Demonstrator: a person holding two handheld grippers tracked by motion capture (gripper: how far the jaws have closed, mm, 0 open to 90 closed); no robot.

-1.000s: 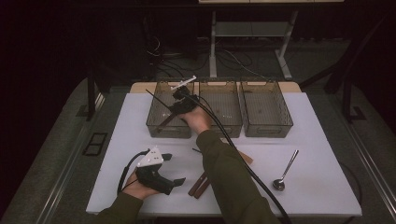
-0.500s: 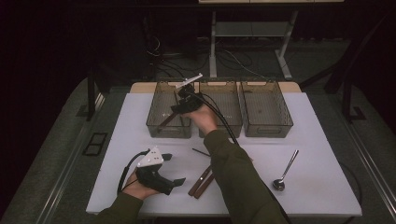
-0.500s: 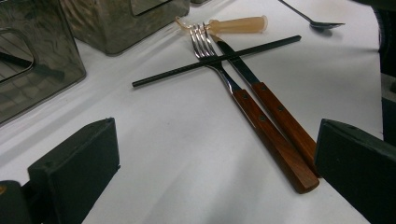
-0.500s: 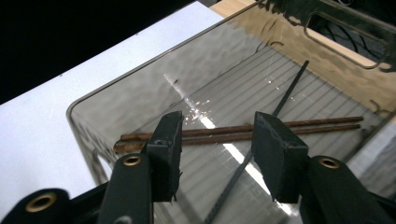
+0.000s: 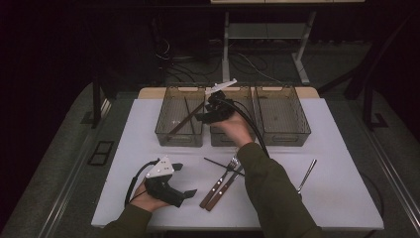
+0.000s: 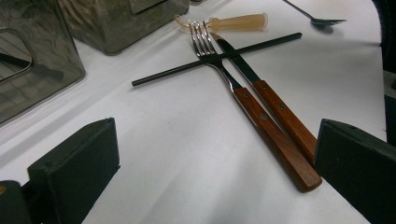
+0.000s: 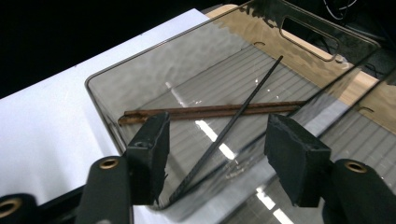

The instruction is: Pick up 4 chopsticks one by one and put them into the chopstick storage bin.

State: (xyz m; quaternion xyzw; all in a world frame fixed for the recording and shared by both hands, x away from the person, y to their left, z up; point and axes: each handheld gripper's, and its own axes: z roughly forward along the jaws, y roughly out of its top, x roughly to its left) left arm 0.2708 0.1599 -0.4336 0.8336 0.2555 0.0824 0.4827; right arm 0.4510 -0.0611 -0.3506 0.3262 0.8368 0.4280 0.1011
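The right gripper (image 5: 207, 115) moved from the near left part of the left bin (image 5: 163, 130), at the frame's upper middle, up and to the right across it. It ended over the wall between the left bin and the middle bin (image 5: 218, 141), higher in the frame than a second before. The grey plate on top of it swung with it and pointed toward the upper right. The person's right forearm stretched further up the frame as the reach lengthened. In the right gripper view the jaws stood apart, and a black chopstick (image 7: 229, 130) lay in the left bin across the brown chopsticks (image 7: 210, 112), free of the jaws.
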